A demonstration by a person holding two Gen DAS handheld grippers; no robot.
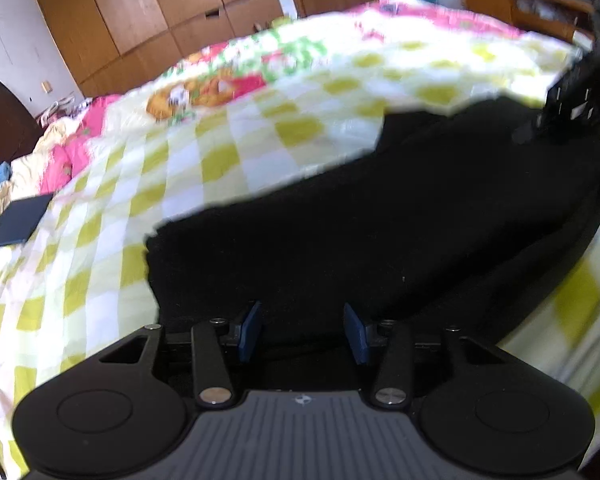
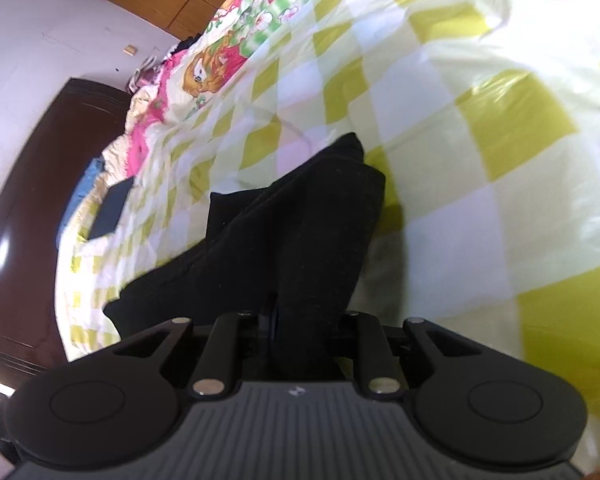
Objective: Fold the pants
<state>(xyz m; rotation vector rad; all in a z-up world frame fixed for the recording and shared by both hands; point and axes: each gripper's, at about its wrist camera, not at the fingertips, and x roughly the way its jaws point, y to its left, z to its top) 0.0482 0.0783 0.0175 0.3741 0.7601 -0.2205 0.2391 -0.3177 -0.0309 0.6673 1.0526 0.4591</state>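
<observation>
The right gripper (image 2: pixel 300 320) pinches a fold of the black pants (image 2: pixel 300 220); the left gripper (image 1: pixel 303 330) hovers half open above them, holding nothing.

Bed with a checked quilt

The bed (image 1: pixel 260 140) wears a yellow-green and white checked cover with a cartoon print. Black pants (image 1: pixel 380 232) lie across it; a dark flat rectangle (image 1: pixel 18 220) rests near the pink bedding (image 1: pixel 64 160).
</observation>
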